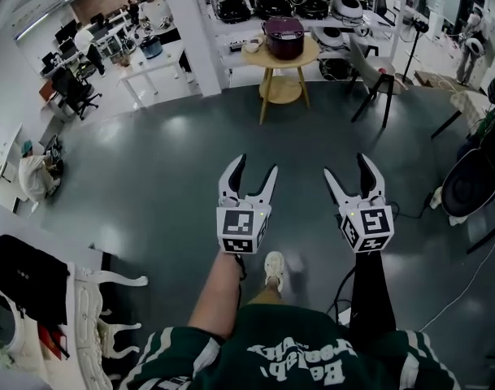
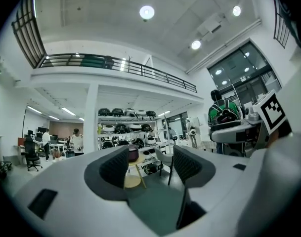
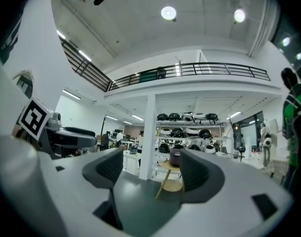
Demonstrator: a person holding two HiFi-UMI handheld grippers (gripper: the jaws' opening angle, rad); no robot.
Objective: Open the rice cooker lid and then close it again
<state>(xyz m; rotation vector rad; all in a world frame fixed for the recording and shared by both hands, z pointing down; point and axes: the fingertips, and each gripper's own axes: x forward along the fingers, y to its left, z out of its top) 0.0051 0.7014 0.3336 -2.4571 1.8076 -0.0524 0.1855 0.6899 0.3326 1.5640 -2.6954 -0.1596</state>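
A dark maroon rice cooker [image 1: 284, 37] with its lid down stands on a small round wooden table [image 1: 263, 58], far ahead across the grey floor. My left gripper [image 1: 255, 166] and right gripper [image 1: 345, 165] are held side by side, level and pointing toward it, both well short of the table. Both are open with nothing between the jaws. In the left gripper view the cooker [image 2: 133, 153] shows small between the open fingers of the left gripper [image 2: 150, 164]. In the right gripper view the cooker [image 3: 175, 158] sits just left of the right finger of the right gripper [image 3: 152, 169].
Shelves [image 1: 288, 2] holding several more cookers stand behind the table. A dark chair [image 1: 373, 75] is to the table's right. Desks with people [image 1: 84, 39] lie at the far left. A white rack [image 1: 93, 315] is at the near left, and cables [image 1: 466, 283] trail on the floor at right.
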